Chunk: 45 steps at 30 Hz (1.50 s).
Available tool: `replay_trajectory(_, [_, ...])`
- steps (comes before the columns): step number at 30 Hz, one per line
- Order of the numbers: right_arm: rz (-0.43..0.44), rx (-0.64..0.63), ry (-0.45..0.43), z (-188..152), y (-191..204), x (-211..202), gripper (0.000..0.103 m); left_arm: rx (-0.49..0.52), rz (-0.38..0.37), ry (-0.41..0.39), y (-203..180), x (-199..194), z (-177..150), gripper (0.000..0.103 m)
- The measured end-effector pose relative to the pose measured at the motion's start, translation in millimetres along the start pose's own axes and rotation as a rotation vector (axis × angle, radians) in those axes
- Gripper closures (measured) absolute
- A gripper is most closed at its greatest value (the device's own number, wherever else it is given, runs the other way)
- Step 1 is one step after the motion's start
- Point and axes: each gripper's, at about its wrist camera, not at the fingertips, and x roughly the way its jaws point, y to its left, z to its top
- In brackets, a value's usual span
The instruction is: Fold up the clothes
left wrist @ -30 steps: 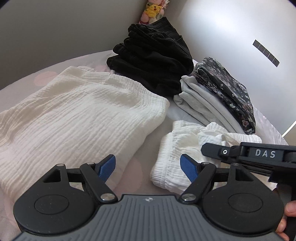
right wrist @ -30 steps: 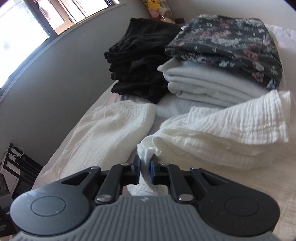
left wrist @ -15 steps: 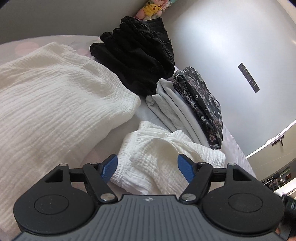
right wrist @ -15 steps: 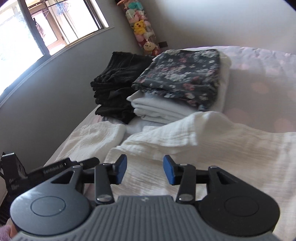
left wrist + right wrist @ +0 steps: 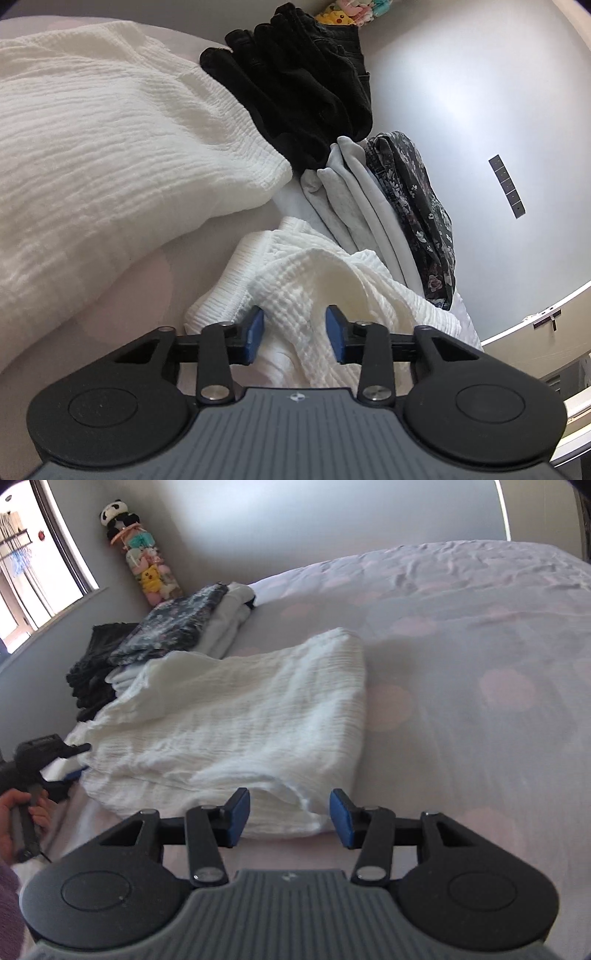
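Note:
A white crinkled garment (image 5: 240,720) lies folded on the bed; its bunched end (image 5: 314,288) fills the lower middle of the left wrist view. My left gripper (image 5: 294,334) is open with a raised fold of that white cloth between its blue pads, which are still apart. My right gripper (image 5: 290,818) is open, its pads straddling the near corner of the garment. A second white crinkled piece (image 5: 110,147) lies spread at the left of the left wrist view. The left gripper also shows at the left edge of the right wrist view (image 5: 40,760).
A stack of black clothes (image 5: 295,81), folded grey-white clothes (image 5: 351,206) and a dark floral piece (image 5: 417,206) lie against the wall. Plush toys (image 5: 147,568) stand in the corner. The pink-dotted bed sheet (image 5: 480,664) stretches to the right.
My right gripper let go of the white cloth, opened and moved to the garment's other end. My left gripper moved forward onto the bunched white cloth and narrowed its opening.

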Motion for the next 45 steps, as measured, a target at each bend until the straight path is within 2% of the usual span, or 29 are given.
replay_trajectory(1, [-0.023, 0.006, -0.002, -7.3, -10.6, -3.7, 0.044, 0.022, 0.007, -0.013, -2.4, -0.7, -0.5, 0.079])
replay_trajectory(3, [-0.053, 0.003, -0.010, -17.5, -23.9, -6.2, 0.044, 0.060, 0.014, -0.032, -7.7, -1.9, -2.6, 0.091])
replay_trajectory(9, [-0.025, 0.029, -0.002, -18.7, -22.0, 21.0, 0.044, 0.155, 0.008, -0.083, -29.0, -11.2, -3.9, 0.095])
replay_trajectory(11, [-0.061, 0.014, -0.004, -18.9, -16.9, 28.0, 0.045, 0.178, -0.002, -0.106, -35.3, -16.1, -2.4, 0.095])
replay_trajectory(12, [-0.081, 0.005, -0.005, -19.0, -14.2, 31.2, 0.051, 0.183, -0.006, -0.119, -37.1, -19.4, -1.4, 0.096])
replay_trajectory(13, [-0.113, -0.016, -0.019, -18.9, -12.3, 29.4, 0.085, 0.191, -0.005, -0.131, -38.7, -22.9, -0.4, 0.096])
replay_trajectory(14, [-0.149, -0.041, -0.036, -18.8, -10.5, 26.5, 0.092, 0.201, 0.009, -0.130, -39.1, -24.2, -0.3, 0.096])
replay_trajectory(16, [-0.162, -0.013, -0.075, -19.0, -16.5, 15.8, 0.092, 0.220, 0.041, -0.124, -39.7, -26.0, -0.3, 0.096])
replay_trajectory(20, [-0.151, -0.009, -0.047, -26.2, -23.5, 18.0, 0.092, 0.220, 0.136, -0.040, -25.9, -8.5, -6.6, 0.096])
replay_trajectory(23, [-0.136, 0.012, -0.038, -28.9, -27.9, 23.0, 0.090, 0.165, 0.164, 0.012, -9.6, 4.9, -13.1, 0.096])
replay_trajectory(25, [-0.118, 0.040, -0.034, -27.5, -31.2, 21.5, 0.078, 0.144, 0.164, 0.014, -6.9, 3.2, -14.1, 0.092])
replay_trajectory(26, [-0.106, 0.054, -0.045, -27.1, -32.5, 17.4, 0.072, 0.137, 0.162, 0.011, -7.8, 0.2, -13.4, 0.085])
replay_trajectory(27, [-0.093, 0.068, -0.060, -26.8, -33.7, 12.6, 0.060, 0.129, 0.154, 0.010, -9.6, -4.1, -12.9, 0.071])
replay_trajectory(28, [-0.076, 0.081, -0.082, -27.2, -35.1, 6.7, 0.056, 0.122, 0.146, 0.010, -11.5, -8.5, -12.3, 0.062])
replay_trajectory(29, [-0.055, 0.096, -0.106, -27.8, -36.4, 0.9, 0.055, 0.112, 0.132, 0.005, -12.7, -13.5, -13.0, 0.042])
replay_trajectory(30, [-0.034, 0.117, -0.131, -28.6, -38.1, -4.2, 0.054, 0.099, 0.122, -0.001, -13.5, -18.6, -14.6, 0.032])
replay_trajectory(32, [-0.005, 0.170, -0.174, -28.4, -41.0, -9.5, 0.048, 0.064, 0.145, -0.003, -13.1, -26.8, -18.1, 0.028])
replay_trajectory(33, [0.009, 0.197, -0.196, -28.2, -42.5, -11.9, 0.047, 0.049, 0.164, -0.003, -12.3, -30.2, -19.9, 0.019])
replay_trajectory(34, [0.013, 0.215, -0.196, -27.6, -43.0, -10.3, 0.046, 0.038, 0.183, 0.000, -10.8, -32.3, -21.4, 0.014])
replay_trajectory(35, [0.013, 0.231, -0.191, -26.9, -43.4, -7.8, 0.044, 0.017, 0.203, 0.012, -8.5, -32.0, -22.7, 0.013])
replay_trajectory(38, [0.027, 0.283, -0.133, -26.6, -47.0, 8.3, 0.044, -0.060, 0.176, 0.058, 3.5, -23.2, -24.5, 0.013])
replay_trajectory(41, [0.070, 0.381, -0.078, -26.3, -56.5, 27.3, 0.044, -0.066, 0.166, 0.041, 6.1, -14.5, -25.0, 0.013])
replay_trajectory(44, [0.112, 0.509, -0.065, -27.3, -68.4, 42.3, 0.044, -0.048, 0.155, 0.012, 4.8, -7.1, -24.0, 0.014])
replay_trajectory(45, [0.121, 0.537, -0.067, -26.3, -70.0, 46.0, 0.044, -0.042, 0.155, 0.003, 5.3, -5.1, -23.8, 0.020])
